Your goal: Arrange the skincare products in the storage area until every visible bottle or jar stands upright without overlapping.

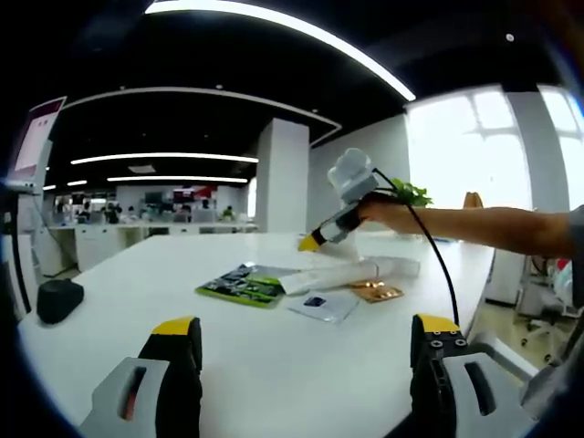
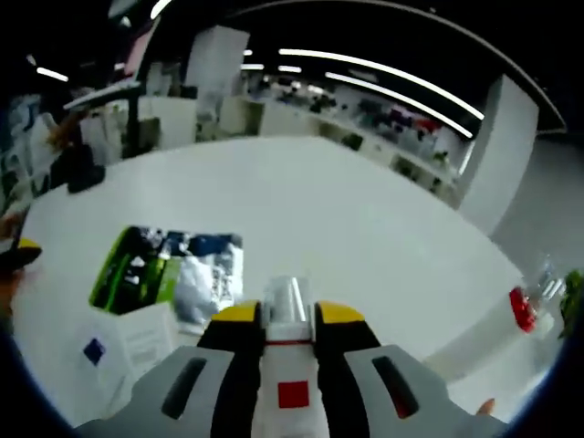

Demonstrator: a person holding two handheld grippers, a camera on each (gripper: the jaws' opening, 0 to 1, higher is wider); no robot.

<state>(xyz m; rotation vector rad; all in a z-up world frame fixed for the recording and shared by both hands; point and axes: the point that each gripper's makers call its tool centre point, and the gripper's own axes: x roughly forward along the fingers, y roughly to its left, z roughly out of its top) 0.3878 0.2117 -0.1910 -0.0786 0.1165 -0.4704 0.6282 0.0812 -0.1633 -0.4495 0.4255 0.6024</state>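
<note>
Right gripper [image 2: 287, 319]: we log its jaws closed on a clear-capped tube [image 2: 286, 306] above the white table [image 2: 365, 219], a green packet [image 2: 151, 265] just below-left; left gripper [image 1: 306, 342] wide apart, holding nothing, the packet [image 1: 242, 285] well ahead

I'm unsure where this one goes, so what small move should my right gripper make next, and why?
Probably lower the right gripper and stand the clear-capped item on the bare table beside the packets. Its jaws look shut on that item, and the green packet and white sachet lie flat close by, so setting it down there would overlap them.
</note>
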